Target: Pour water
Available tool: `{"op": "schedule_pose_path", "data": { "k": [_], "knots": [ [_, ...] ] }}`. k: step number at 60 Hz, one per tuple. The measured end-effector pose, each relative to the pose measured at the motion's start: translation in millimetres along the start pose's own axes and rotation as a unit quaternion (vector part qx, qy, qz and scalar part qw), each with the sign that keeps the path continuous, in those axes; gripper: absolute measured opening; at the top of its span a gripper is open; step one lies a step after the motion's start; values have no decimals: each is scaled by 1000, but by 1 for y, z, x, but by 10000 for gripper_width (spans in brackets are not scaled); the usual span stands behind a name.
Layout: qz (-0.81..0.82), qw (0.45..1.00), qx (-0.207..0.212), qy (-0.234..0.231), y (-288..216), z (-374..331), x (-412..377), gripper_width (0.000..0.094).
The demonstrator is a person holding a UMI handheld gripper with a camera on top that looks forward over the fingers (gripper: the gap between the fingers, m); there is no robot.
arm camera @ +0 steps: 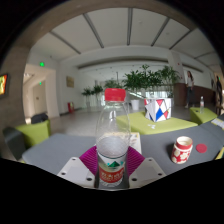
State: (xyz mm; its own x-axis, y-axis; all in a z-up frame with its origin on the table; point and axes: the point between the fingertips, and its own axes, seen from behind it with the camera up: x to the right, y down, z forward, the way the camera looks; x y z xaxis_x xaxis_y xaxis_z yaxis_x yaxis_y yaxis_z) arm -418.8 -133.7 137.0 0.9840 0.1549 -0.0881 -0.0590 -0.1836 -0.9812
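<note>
A clear plastic water bottle with a red cap and a green-and-white label stands upright between my fingers. My gripper is shut on the bottle, with both pink pads pressed against its lower body at the label. A small red-and-white patterned cup stands on the grey table to the right, beyond the fingers. The bottle's base is hidden behind the fingers.
A small red disc lies on the table just right of the cup. A box with a red-and-blue pattern stands on a green table further back. Green chairs and potted plants fill the hall behind.
</note>
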Motion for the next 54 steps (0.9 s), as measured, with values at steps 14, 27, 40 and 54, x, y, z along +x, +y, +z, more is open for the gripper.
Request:
{"op": "schedule_pose_path", "data": {
  "k": [14, 27, 40, 54],
  "knots": [
    [331, 932, 44, -139, -117, -10, 22, 333],
    [660, 713, 38, -234, -138, 12, 104, 333],
    [792, 573, 12, -210, -81, 23, 144, 328],
    [803, 562, -6, -199, -49, 34, 146, 333]
  ]
}}
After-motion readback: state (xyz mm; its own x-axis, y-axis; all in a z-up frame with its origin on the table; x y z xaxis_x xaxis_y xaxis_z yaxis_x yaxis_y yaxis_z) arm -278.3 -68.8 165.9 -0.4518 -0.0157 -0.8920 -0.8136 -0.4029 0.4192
